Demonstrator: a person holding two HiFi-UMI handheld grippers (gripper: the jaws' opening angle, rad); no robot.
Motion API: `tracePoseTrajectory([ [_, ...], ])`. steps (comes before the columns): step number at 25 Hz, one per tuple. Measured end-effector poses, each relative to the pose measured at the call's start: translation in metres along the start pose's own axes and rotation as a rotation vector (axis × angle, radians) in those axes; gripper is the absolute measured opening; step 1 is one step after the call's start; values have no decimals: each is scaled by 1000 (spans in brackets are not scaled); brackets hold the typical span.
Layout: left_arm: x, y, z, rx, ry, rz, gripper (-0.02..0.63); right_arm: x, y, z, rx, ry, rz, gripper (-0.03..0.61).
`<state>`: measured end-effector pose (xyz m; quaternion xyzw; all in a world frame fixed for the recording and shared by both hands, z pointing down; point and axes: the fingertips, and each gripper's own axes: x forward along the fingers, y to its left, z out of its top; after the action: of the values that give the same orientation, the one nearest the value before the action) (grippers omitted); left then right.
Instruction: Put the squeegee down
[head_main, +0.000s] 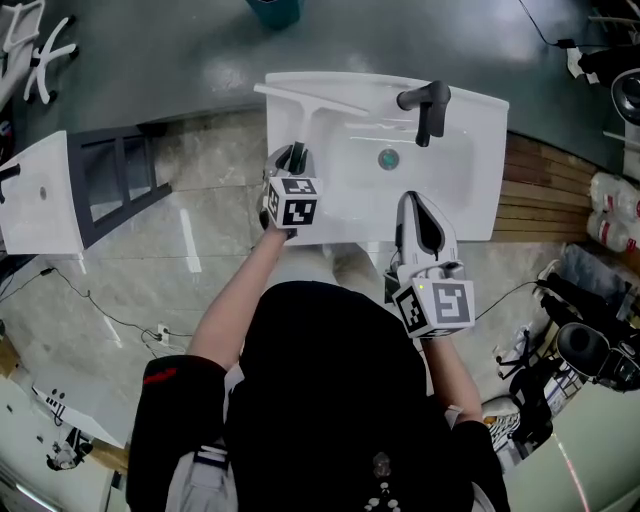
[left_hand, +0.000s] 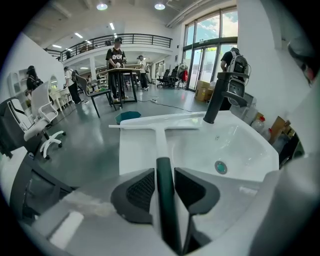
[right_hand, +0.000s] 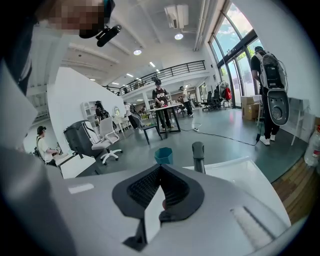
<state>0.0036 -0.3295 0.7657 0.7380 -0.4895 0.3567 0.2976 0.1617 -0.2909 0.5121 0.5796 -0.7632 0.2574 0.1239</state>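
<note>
Sink (head_main: 480, 170), white, directly below the person. Squeegee (head_main: 303, 120), white with dark handle (left_hand: 166, 200), laid on the left ledge of the sink: blade (left_hand: 160, 121) crosswise along the far edge, handle running back toward the person. Appears to rest on the ledge already; task judged nearly done. Left gripper (left_hand: 164, 175), pointed steeply down over the handle: jaws slack, one on each side of the handle, with thin gaps at the pads (left_hand: 142, 187) and no apparent squeeze. Right gripper (right_hand: 161, 170), hovering over the near right part of the sink: jaws closed together on nothing. Faucet (head_main: 428, 105), black, at the far rim, right of the blade. Drain (head_main: 389, 158), round, in the bowl. Step in hand: letting go. For a clean release, widen the left jaws well off the handle on both sides, then draw straight back along the handle's line, with no sideways drag, to avoid catching a pad and swinging the blade off the ledge or into the bowl. Check first for a flat-lying handle with no tipping overhang at the near edge. Keep the right gripper parked clear of faucet and squeegee.
</note>
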Motion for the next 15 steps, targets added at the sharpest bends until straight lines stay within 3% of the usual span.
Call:
tracePoseTrajectory([
  [9, -2, -5, 2, 5, -14, -48, 181, -9, -1, -6, 3, -7, -8, 3],
  [15, -9, -1, -3, 15, -21, -32, 190, -15, 2, -8, 1, -14, -9, 3],
])
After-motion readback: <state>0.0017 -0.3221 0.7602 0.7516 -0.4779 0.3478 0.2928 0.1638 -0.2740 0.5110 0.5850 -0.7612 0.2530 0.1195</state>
